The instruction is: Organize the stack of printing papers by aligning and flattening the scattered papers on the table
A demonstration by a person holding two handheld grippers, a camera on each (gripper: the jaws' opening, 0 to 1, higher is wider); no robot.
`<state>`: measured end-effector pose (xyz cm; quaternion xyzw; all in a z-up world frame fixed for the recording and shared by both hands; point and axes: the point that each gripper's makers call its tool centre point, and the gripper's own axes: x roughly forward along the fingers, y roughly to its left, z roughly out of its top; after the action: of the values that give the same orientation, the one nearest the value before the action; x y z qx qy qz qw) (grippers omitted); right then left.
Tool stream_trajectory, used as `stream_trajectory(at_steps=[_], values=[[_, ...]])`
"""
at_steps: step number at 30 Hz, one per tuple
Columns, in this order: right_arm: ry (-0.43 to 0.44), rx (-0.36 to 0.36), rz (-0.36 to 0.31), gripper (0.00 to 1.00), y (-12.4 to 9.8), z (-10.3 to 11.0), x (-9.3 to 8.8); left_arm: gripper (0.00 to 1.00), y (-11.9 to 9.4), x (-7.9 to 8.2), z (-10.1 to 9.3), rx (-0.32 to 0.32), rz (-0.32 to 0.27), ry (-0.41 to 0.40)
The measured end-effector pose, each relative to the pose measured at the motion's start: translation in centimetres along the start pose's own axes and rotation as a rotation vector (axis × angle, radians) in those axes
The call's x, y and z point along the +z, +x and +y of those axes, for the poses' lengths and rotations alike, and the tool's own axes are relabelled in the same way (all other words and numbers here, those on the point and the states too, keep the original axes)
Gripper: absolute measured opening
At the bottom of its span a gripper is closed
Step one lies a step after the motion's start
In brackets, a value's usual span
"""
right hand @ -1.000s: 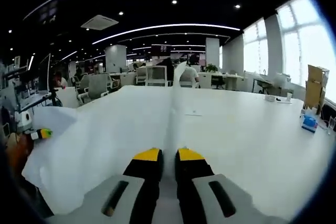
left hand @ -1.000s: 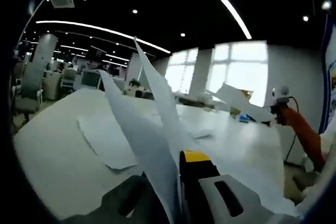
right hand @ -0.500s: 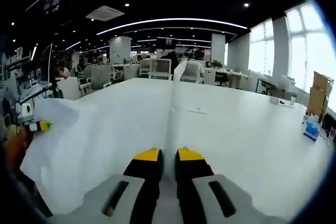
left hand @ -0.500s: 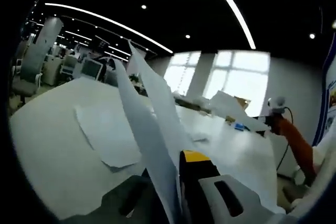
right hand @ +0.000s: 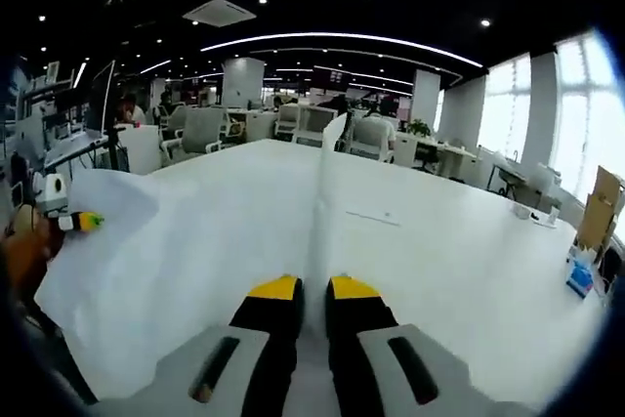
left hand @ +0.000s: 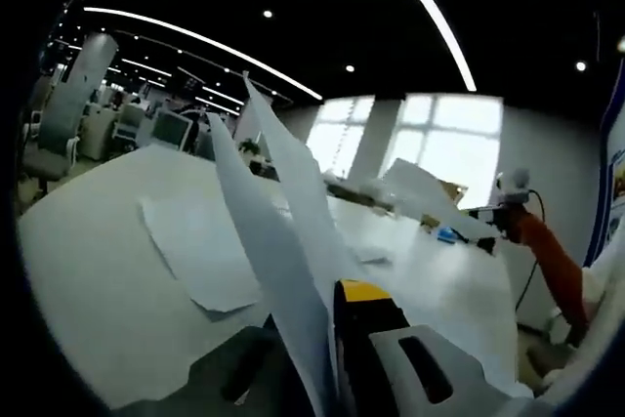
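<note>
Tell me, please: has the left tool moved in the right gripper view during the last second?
Yes. The left tool sits slightly lower in the picture, but the background desks shifted too, so this is mostly camera motion; it holds the paper.

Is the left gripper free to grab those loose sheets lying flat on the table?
Probably not yet: the left gripper is shut on upright paper, which also stands between it and the loose sheets on the table.

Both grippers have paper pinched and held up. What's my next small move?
Probably lower both held sheets onto the white table near the loose sheets. The left gripper and right gripper each grip paper edge-on, clear of the tabletop.
</note>
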<state>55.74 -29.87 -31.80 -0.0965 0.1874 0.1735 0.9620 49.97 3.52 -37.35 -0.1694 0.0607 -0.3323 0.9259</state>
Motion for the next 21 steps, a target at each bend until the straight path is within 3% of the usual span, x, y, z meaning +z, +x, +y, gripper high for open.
stream_trajectory(at_steps=[21], values=[[-0.055, 0.046, -0.008, 0.06, 1.6, 2.1, 1.8, 0.06, -0.3, -0.1, 1.0, 0.0, 0.009, 0.004]])
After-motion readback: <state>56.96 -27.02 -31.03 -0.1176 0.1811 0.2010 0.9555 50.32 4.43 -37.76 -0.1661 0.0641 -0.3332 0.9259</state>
